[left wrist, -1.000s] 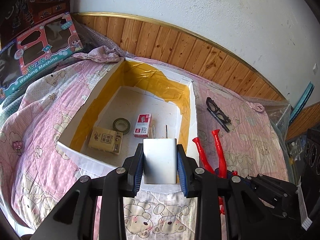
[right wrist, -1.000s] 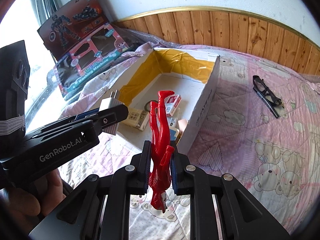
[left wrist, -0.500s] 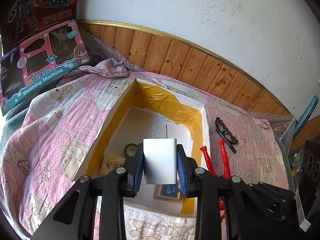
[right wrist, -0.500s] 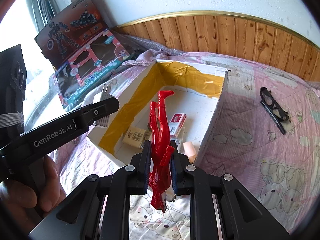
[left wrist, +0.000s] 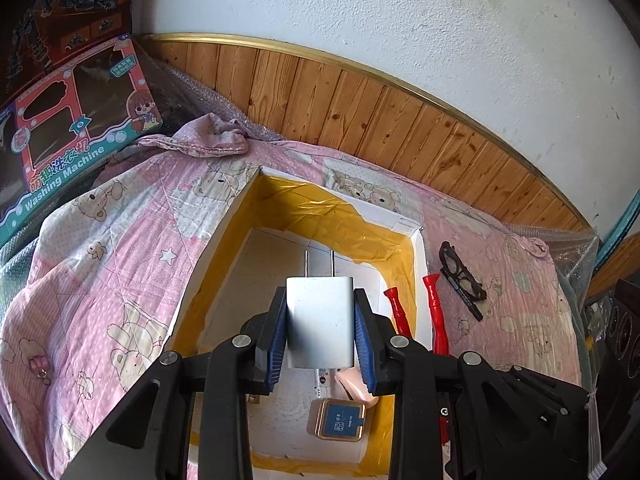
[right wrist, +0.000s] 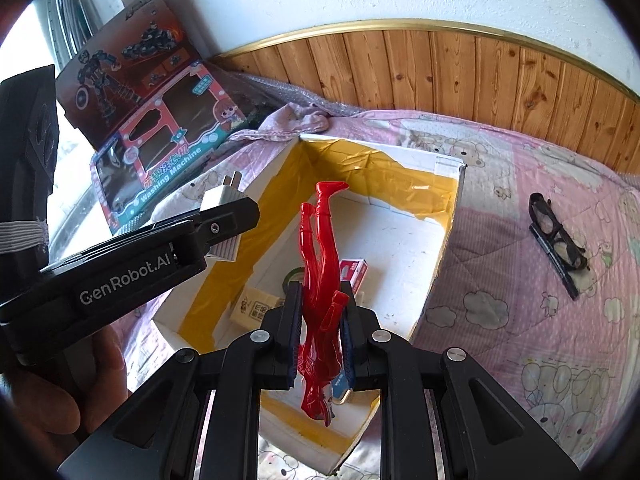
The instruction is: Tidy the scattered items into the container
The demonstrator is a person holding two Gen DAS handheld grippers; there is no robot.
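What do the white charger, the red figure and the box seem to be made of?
White charger: apparently smooth matte plastic, with two metal prongs. Red figure: likely glossy moulded plastic, given its bright highlights. Box: white cardboard by its thin folded walls, lined with shiny, wrinkled yellow tape.

Both grippers are black plastic with blue ribbed pads (left wrist: 277,344) and round silver screws (right wrist: 259,335). The left gripper (right wrist: 224,220) reads "GenRobot.AI" in white; a grey band, perhaps elastic, wraps its body at far left.
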